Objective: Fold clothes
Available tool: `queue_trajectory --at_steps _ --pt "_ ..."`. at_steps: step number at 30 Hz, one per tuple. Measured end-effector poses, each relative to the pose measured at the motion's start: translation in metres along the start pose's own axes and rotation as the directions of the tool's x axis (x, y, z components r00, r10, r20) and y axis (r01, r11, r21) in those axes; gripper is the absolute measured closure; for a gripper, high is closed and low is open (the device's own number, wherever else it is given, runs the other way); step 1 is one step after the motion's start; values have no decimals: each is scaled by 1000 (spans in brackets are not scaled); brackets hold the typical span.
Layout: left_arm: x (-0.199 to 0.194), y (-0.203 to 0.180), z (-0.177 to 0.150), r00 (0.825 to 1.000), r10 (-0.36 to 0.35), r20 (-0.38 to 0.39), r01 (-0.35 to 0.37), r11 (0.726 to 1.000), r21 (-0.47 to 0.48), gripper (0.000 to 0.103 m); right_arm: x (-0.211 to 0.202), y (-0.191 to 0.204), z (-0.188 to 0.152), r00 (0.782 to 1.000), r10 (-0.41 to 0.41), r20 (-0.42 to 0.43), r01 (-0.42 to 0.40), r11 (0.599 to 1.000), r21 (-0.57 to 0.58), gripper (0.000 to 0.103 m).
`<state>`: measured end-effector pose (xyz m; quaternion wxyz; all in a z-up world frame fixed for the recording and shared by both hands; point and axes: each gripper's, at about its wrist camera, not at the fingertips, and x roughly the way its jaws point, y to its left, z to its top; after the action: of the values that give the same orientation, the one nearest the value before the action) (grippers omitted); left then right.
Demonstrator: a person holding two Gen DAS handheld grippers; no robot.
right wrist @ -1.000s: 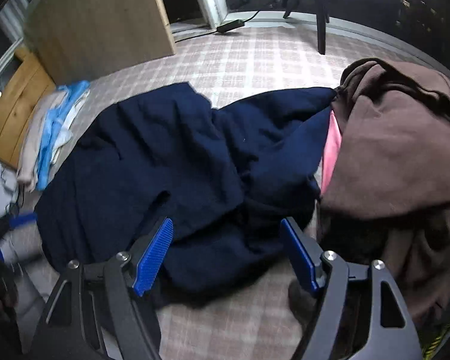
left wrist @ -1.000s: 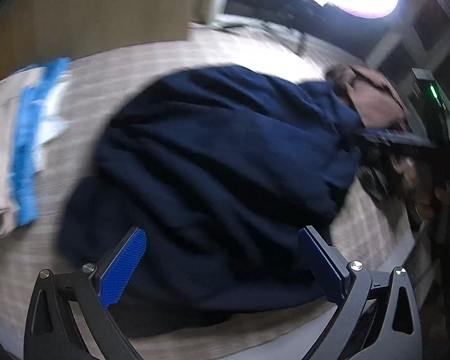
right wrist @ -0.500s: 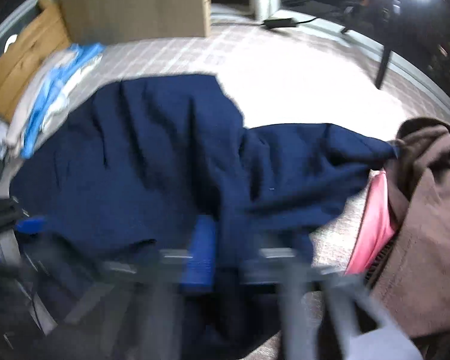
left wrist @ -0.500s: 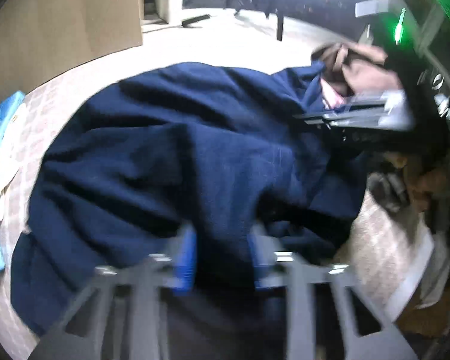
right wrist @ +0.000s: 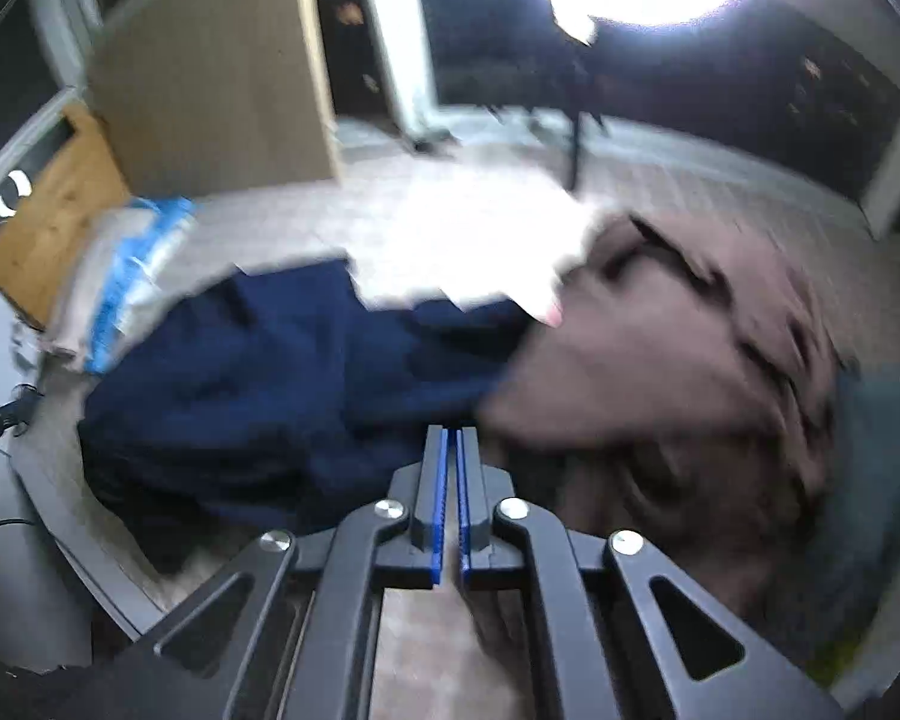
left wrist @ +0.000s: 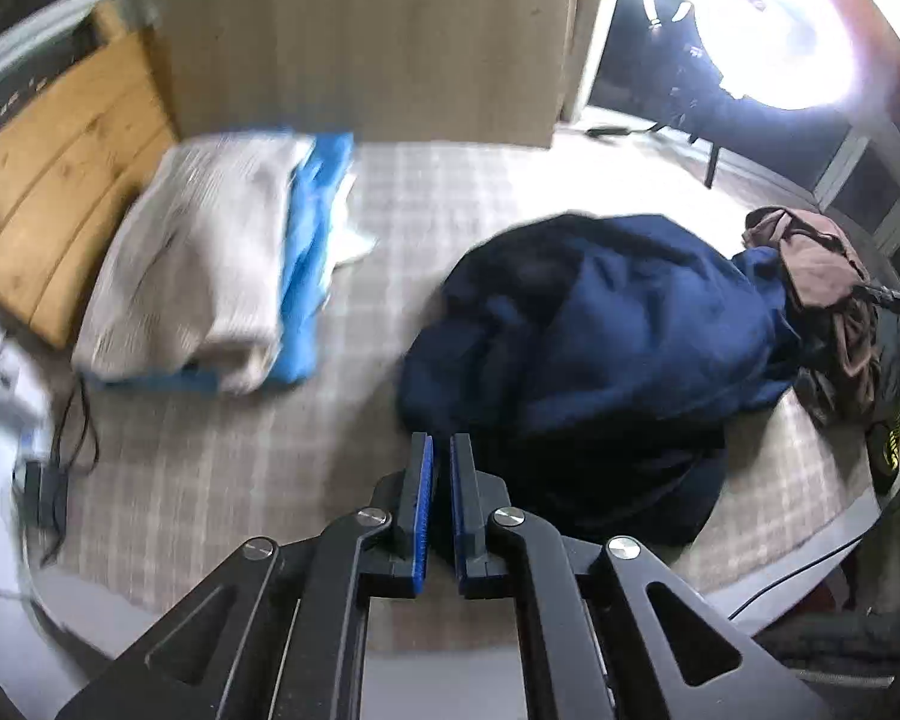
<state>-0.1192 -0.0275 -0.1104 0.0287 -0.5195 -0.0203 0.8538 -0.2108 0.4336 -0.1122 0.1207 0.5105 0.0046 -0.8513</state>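
A navy garment (left wrist: 600, 348) lies bunched in a mound on the checked cover (left wrist: 210, 480). Its near edge runs into my left gripper (left wrist: 441, 444), whose blue pads are pressed together with dark cloth between them. In the right wrist view the same navy garment (right wrist: 282, 384) stretches up to my right gripper (right wrist: 451, 435), which is shut at its edge; motion blur hides the cloth between its pads. A brown garment (right wrist: 690, 348) is heaped just right of the right gripper and appears as the brown garment (left wrist: 822, 264) beyond the navy mound.
A folded cream garment (left wrist: 198, 252) lies over a blue one (left wrist: 312, 240) at the left, with the same stack (right wrist: 120, 276) in the right view. A wooden board (left wrist: 48, 192) and a tall panel (left wrist: 360, 30) stand behind. A cable and adapter (left wrist: 48, 492) lie at the left edge.
Both grippers went from wide open to shut on the navy garment's near edge and rose. The spread garment has bunched into a mound, and the left view has swung toward the folded stack.
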Motion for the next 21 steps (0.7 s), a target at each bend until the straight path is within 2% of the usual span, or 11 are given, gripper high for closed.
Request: queue_trajectory --at_steps 3,6,7,10,13,14,15,16,18,20,21 --pt "11 2 -11 999 -13 -43 13 1000 -1 99 7 4 -4 998 52 -28 -52 999 -1 80" --pt "25 -13 -13 996 -58 -61 60 998 34 76 28 34 4 991 125 -51 -127 990 -53 49" --pt "30 -19 -13 995 -74 -67 77 996 46 64 38 46 7 986 158 -60 -162 984 -74 48" --pt "44 -34 -14 989 -120 -84 127 988 83 60 76 81 17 971 219 -100 -232 963 -139 47" --pt "57 -46 -12 979 -166 -116 177 980 89 56 133 111 22 970 143 -198 -184 961 -208 46" --pt "62 -50 -11 976 -179 -122 190 978 90 56 137 113 22 964 168 -208 -210 958 -197 51" --pt "67 -54 -10 973 -192 -127 204 975 91 56 142 115 23 957 193 -218 -235 954 -186 84" --pt "72 -58 -7 972 -199 -124 211 973 92 56 146 118 23 949 217 -227 -259 950 -174 98" --pt "80 -64 0 971 -209 -112 220 971 94 61 142 120 28 939 267 -218 -304 940 -159 98" --pt "85 -68 10 968 -220 -118 233 967 103 98 106 113 46 941 309 -135 -328 932 -152 99" --pt "79 -69 20 968 -226 -105 238 964 116 98 82 107 59 942 325 -78 -333 931 -148 99"
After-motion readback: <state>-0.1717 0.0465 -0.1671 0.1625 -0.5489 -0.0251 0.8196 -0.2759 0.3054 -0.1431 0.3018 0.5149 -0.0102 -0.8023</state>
